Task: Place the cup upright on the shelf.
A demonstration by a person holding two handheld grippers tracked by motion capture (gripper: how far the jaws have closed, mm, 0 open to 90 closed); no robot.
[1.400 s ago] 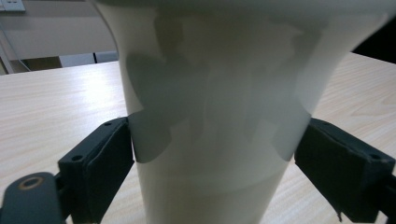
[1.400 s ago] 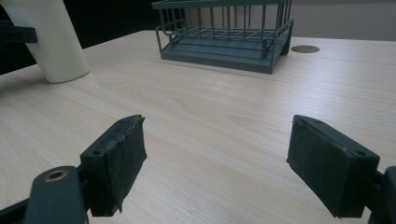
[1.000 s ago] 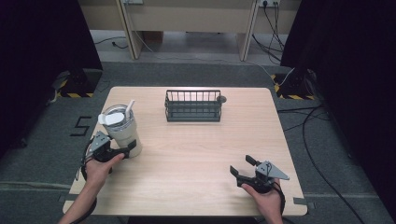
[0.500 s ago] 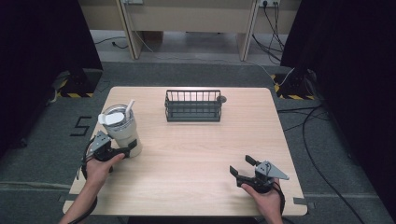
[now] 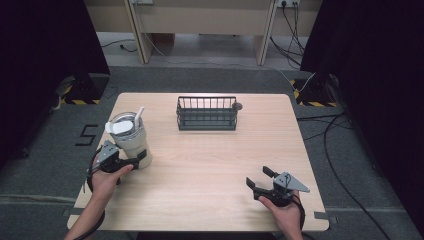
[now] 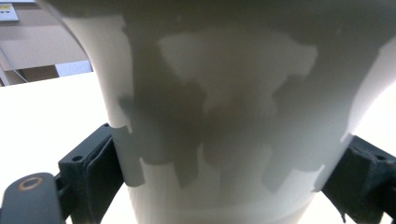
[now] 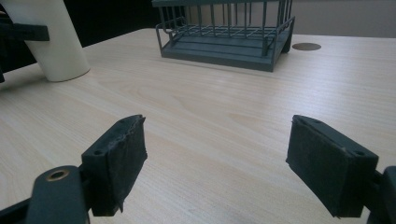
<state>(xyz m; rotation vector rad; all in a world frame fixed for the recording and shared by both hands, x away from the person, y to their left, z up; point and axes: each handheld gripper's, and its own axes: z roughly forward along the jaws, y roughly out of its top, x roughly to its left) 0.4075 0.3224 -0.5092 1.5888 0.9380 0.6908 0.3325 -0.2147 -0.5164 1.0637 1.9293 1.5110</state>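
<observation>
Tumbler (image 5: 129, 139) upright near table (image 5: 210, 165) left edge, clamped low between left gripper (image 5: 121, 161) jaws; right gripper (image 5: 261, 182) gaping, idle near front right; wire basket (image 5: 207, 113) empty at back; probably lift straight, keeping lid and straw (image 5: 138, 117) level.

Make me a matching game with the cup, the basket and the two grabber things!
Things:
1. tumbler
2. wire basket
3. right gripper
4. left gripper

States:
A. dark, empty, at the table's far middle
B. jaws apart, nothing between them
C. pale, with a lid and straw, standing upright
D. jaws on either side of the cup's lower part

Pairs: 1-C, 2-A, 3-B, 4-D
</observation>
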